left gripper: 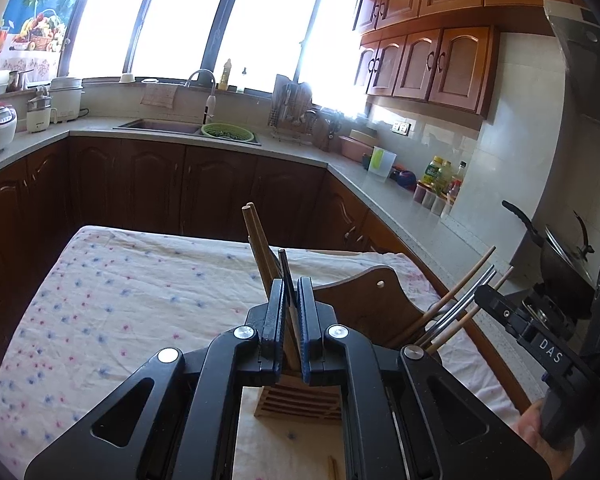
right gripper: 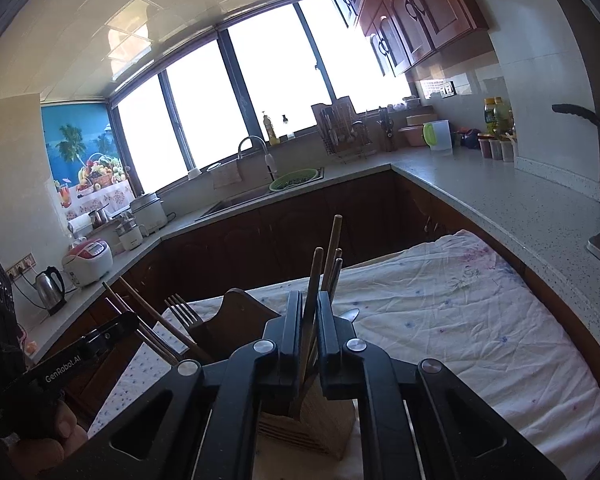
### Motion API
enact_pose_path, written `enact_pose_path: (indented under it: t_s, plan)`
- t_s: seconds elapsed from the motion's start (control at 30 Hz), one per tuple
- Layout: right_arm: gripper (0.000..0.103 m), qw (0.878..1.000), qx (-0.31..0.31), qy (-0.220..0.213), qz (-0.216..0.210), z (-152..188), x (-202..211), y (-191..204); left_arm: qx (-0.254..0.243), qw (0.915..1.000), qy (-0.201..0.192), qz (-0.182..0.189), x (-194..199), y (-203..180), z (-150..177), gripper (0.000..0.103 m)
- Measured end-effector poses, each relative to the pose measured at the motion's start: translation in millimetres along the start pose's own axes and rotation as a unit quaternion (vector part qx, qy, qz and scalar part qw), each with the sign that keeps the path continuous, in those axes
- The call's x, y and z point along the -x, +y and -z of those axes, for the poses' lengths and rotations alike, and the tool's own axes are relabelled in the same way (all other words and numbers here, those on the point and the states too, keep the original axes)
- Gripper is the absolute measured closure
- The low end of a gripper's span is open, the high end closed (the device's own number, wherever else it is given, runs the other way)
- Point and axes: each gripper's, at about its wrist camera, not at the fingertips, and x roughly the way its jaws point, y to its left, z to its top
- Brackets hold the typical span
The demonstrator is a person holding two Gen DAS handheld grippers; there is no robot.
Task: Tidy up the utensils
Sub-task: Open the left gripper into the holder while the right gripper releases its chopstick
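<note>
The left gripper [left gripper: 292, 300] has its jaws clamped on a few chopsticks [left gripper: 256, 236] (wooden ones and a dark one), which rise steeply from between the pads. Below them a slatted wooden holder [left gripper: 296, 402] stands on the table [left gripper: 112, 280], on its flowered cloth, near the right edge. The right gripper [right gripper: 310, 312] has its jaws clamped on a wooden stick [right gripper: 314, 280] that reaches down into the holder. A fork [right gripper: 182, 308] also stands in the holder.
</note>
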Motion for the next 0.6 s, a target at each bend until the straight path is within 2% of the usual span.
enact_pose_path:
  t_s: [0.27, 0.33, 0.47, 0.5, 0.53, 0.6]
  plan:
    - [0.096, 1.000, -0.005, 0.004, 0.001, 2, -3, -2, -0.001, 1.0000, 0.004, 0.000, -1, -1, -2, 0.097]
    - [0.091, 1.000, -0.009, 0.009, -0.002, 2, -4, -2, 0.002, 0.9999, 0.011, 0.001, -1, -1, -3, 0.097]
    - [0.089, 1.000, -0.025, 0.013, -0.010, 3, -2, -7, 0.015, 0.9995, 0.025, 0.010, 7, 1, -3, 0.096]
    - [0.082, 0.999, -0.029, 0.011, -0.011, 3, 1, -7, 0.016, 0.9996, 0.023, 0.011, 12, 1, -3, 0.094]
    - [0.069, 0.999, -0.033, 0.008, -0.013, 3, 5, -8, 0.018, 0.9996, 0.018, 0.013, 20, 1, -2, 0.091]
    - [0.057, 0.999, -0.041, -0.002, -0.016, 3, 14, -9, 0.022, 0.9997, 0.008, 0.010, 35, 2, 1, 0.072]
